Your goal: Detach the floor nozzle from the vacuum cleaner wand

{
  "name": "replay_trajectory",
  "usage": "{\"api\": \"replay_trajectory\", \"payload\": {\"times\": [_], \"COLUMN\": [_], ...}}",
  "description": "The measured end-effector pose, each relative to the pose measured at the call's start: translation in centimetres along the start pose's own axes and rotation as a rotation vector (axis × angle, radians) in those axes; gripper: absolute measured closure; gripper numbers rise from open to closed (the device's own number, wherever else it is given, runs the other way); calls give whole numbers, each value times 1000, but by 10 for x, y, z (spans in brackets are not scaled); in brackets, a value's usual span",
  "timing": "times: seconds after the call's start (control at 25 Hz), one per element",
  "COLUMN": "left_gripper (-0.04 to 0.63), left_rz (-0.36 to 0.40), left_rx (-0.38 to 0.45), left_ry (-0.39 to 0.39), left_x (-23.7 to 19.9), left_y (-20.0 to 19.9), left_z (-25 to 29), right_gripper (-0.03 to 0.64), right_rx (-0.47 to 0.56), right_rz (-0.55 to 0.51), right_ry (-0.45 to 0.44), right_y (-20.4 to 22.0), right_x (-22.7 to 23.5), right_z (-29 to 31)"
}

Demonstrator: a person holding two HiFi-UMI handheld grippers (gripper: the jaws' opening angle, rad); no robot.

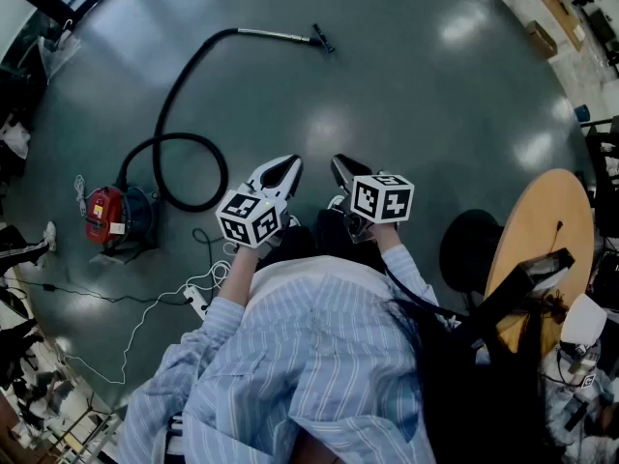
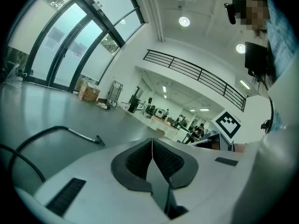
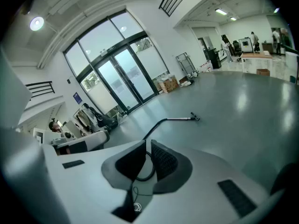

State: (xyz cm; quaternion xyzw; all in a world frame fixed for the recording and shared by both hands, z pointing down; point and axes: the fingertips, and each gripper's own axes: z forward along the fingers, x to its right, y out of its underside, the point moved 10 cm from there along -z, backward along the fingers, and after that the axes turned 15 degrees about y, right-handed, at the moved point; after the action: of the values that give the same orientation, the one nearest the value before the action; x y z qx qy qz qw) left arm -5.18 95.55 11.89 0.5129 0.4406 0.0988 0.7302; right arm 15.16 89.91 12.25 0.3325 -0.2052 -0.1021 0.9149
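**Both grippers closed and empty, nozzle well across the floor**

The wide grey floor (image 1: 416, 95) sets the terms: the work lies far from the person, so nothing can be gripped from here. The red vacuum (image 1: 106, 216) sits at the left, near a white cable (image 1: 145, 307) that trails to a power strip. Its black hose (image 1: 174, 95) loops once beside it, then runs away from the person.

The left gripper (image 1: 282, 170) and right gripper (image 1: 341, 169) are held just in front of the person's body, side by side and close together. Both are aimed out over the floor towards the far end of the hose. In each gripper's own view the jaws meet with nothing between them. That looks like a carrying posture, judged as suited to walking up rather than to grasping.

The metal wand (image 1: 276, 35) lies flat at the hose's far end. The nozzle (image 1: 323, 40) seems to be joined to its tip, though it is too small to read the joint. It is well apart from both grippers, so the detaching has not yet begun. The likely need is to close that gap, then have one gripper steady the wand while the other pulls the nozzle.
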Motion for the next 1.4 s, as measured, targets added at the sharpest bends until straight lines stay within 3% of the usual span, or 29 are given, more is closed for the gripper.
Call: {"api": "replay_trajectory", "payload": {"times": [0.52,1.4], "left_gripper": [589,589], "left_rz": [-1,12], "left_rx": [-12,-1], "left_ry": [-5,-25], "left_x": [-5,-4], "left_y": [-7,-17], "left_z": [39,147], "right_gripper": [578,578], "right_rx": [46,36], "right_rz": [18,45], "right_ry": [15,-7], "right_y": [-24,-71], "right_x": [37,149], "right_z": [3,18]}}
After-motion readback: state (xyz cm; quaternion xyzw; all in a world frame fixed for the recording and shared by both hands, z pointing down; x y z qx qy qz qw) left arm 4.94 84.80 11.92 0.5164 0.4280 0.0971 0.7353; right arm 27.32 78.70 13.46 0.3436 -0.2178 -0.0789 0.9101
